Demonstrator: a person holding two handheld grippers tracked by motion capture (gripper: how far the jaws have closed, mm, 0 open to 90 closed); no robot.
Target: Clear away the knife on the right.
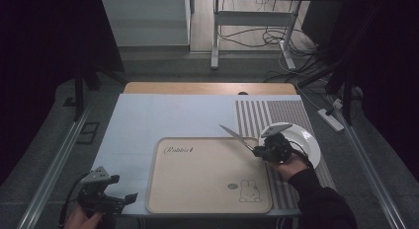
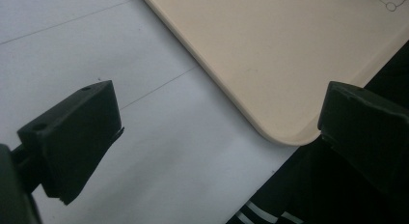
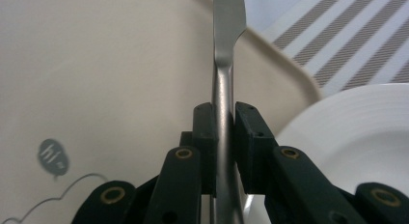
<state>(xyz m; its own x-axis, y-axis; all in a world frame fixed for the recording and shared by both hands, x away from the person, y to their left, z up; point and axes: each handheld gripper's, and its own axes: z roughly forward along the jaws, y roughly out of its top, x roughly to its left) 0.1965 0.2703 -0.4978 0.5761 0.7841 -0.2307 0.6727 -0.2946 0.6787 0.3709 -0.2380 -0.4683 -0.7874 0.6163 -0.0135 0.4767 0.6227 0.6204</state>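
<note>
Two grippers, one knife in play

I have the right gripper (image 1: 264, 151) clamped on the knife (image 3: 224, 108) by its handle, blade out over the beige tray (image 1: 197, 189) beside the white plate (image 1: 306, 140). My left gripper (image 1: 106, 197) waits at the table's near corner, jaws apart, empty.

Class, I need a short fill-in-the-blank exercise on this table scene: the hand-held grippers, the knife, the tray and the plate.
1. The right hand-held gripper is shut on a metal ____.
2. The beige tray has a drawing of a ____ in one corner.
3. The white plate sits on the ____ mat.
4. The left hand-held gripper has its jaws ____.

Missing words: knife; rabbit; striped; open
</note>
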